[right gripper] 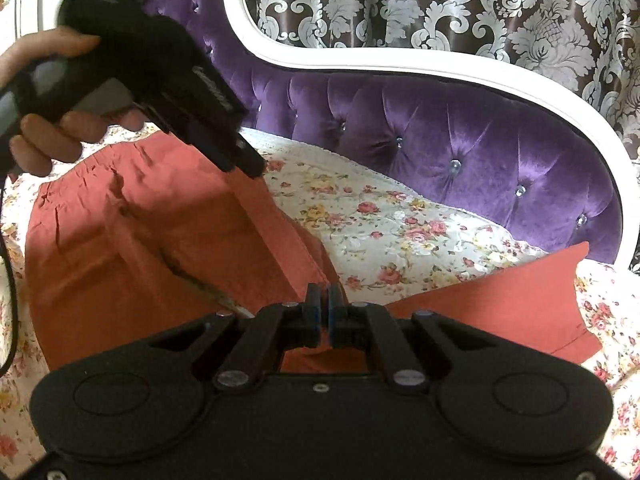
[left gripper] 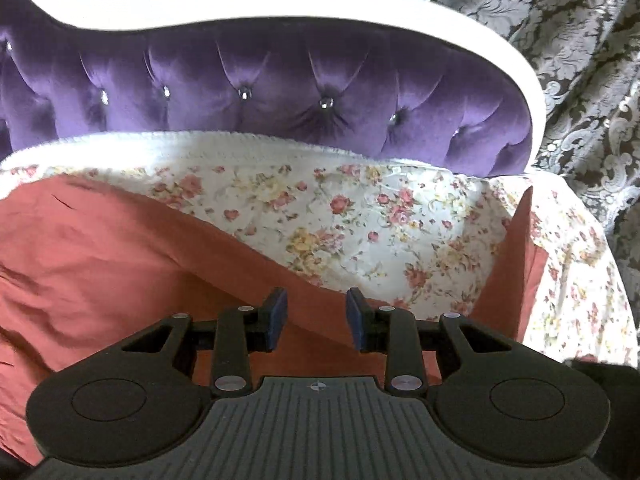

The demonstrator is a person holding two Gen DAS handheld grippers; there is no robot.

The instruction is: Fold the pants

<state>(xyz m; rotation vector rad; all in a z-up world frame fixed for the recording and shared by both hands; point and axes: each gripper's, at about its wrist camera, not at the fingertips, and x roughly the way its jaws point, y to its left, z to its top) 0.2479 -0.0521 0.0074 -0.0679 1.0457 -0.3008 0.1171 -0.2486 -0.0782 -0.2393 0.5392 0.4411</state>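
Note:
Rust-red pants [left gripper: 120, 260] [right gripper: 120, 248] lie on a floral bedspread [left gripper: 360, 216] [right gripper: 400, 232]. My right gripper [right gripper: 322, 304] is shut on a raised fold of the pants, and a ridge of cloth runs from its pads up and left. One leg [right gripper: 500, 300] stretches right, its end lifted [left gripper: 516, 272]. A hand holds my left gripper [right gripper: 248, 164] over the far end of that ridge. In the left wrist view that gripper [left gripper: 317, 314] is open above the pants' edge, and its blue pads [left gripper: 278, 312] press on nothing.
A purple tufted headboard [left gripper: 280, 92] [right gripper: 460, 152] with a white frame [left gripper: 280, 4] stands close behind the bed. A patterned curtain [right gripper: 440, 4] hangs beyond it. The bedspread drops off at the right edge [left gripper: 592, 280].

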